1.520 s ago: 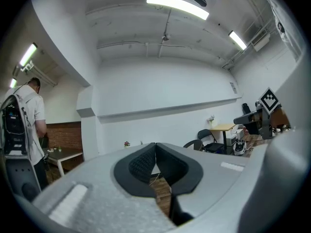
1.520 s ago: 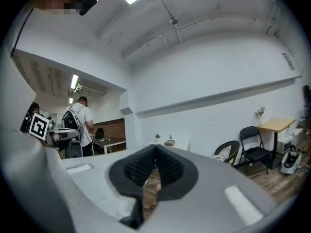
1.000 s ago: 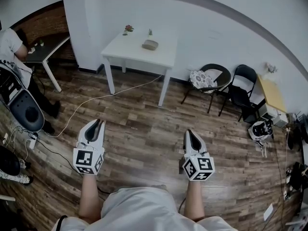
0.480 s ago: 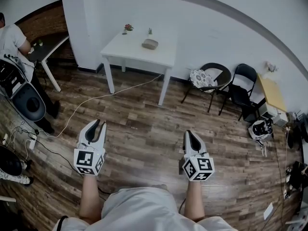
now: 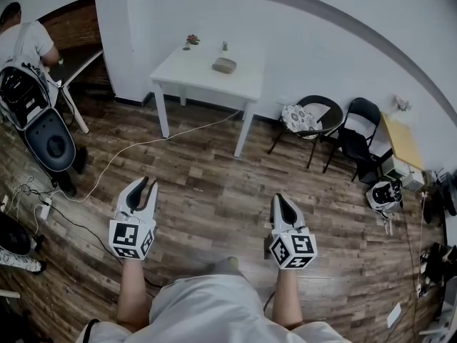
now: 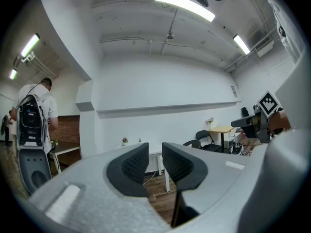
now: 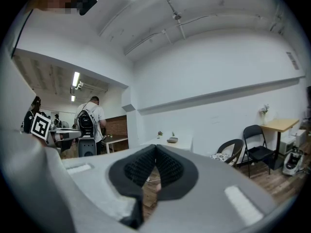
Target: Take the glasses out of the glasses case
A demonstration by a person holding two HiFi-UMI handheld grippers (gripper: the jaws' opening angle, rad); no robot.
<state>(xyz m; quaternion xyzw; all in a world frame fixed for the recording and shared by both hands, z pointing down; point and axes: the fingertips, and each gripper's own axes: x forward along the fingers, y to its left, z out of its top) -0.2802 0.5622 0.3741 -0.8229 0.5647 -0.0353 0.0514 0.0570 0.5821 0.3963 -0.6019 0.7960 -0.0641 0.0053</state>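
The grey glasses case (image 5: pixel 224 65) lies shut on the white table (image 5: pixel 193 73) by the far wall, well away from both grippers; it also shows small in the right gripper view (image 7: pixel 172 140). My left gripper (image 5: pixel 146 184) hangs over the wooden floor, its jaws open by a narrow gap (image 6: pixel 154 152) with nothing between them. My right gripper (image 5: pixel 279 198) is held level with it to the right, its pads pressed together and empty (image 7: pixel 155 147). No glasses are visible.
A small potted flower (image 5: pixel 190 42) stands on the table's far corner. Two black chairs (image 5: pixel 314 116) and a yellow side table (image 5: pixel 404 140) line the right wall. A white cable (image 5: pixel 143 147) crosses the floor. A person with a backpack (image 5: pixel 25 84) stands at the left.
The left gripper's jaws have parted slightly from a second ago. The person at the left has stood up and shifted further into view. Both grippers stay in place.
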